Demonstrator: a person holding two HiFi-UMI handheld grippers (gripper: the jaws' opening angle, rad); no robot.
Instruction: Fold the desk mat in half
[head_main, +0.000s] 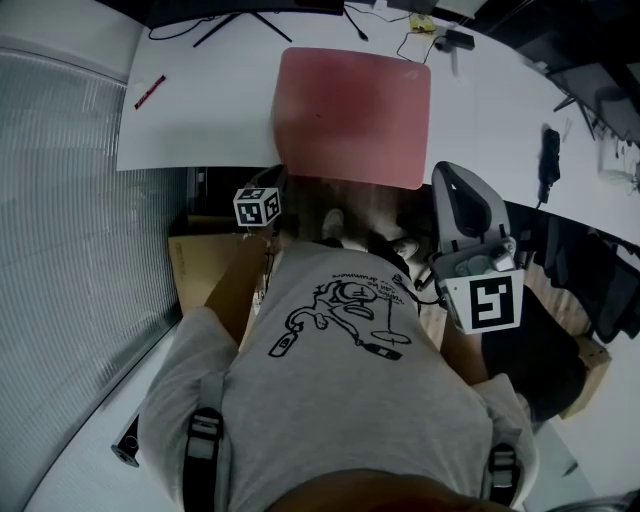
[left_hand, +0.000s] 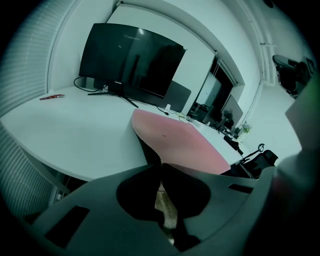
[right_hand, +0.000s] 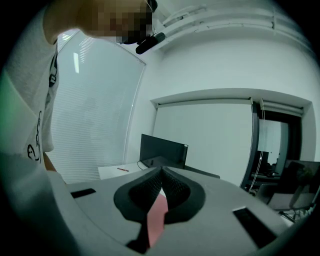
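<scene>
the pink desk mat (head_main: 352, 115) lies on the white desk (head_main: 200, 120) in front of the person in a grey t-shirt (head_main: 350, 380), its near edge lifted off the desk and reaching past the front edge. the left gripper (left_hand: 160, 165) has its jaws pinched tight on the mat's near left corner, the dark underside showing just beyond them. the right gripper (right_hand: 161, 172) is likewise clamped on the pink sheet at the near right side. a dark monitor (left_hand: 130, 60) stands behind the mat; a red pen (head_main: 150, 91) lies well apart at the left
</scene>
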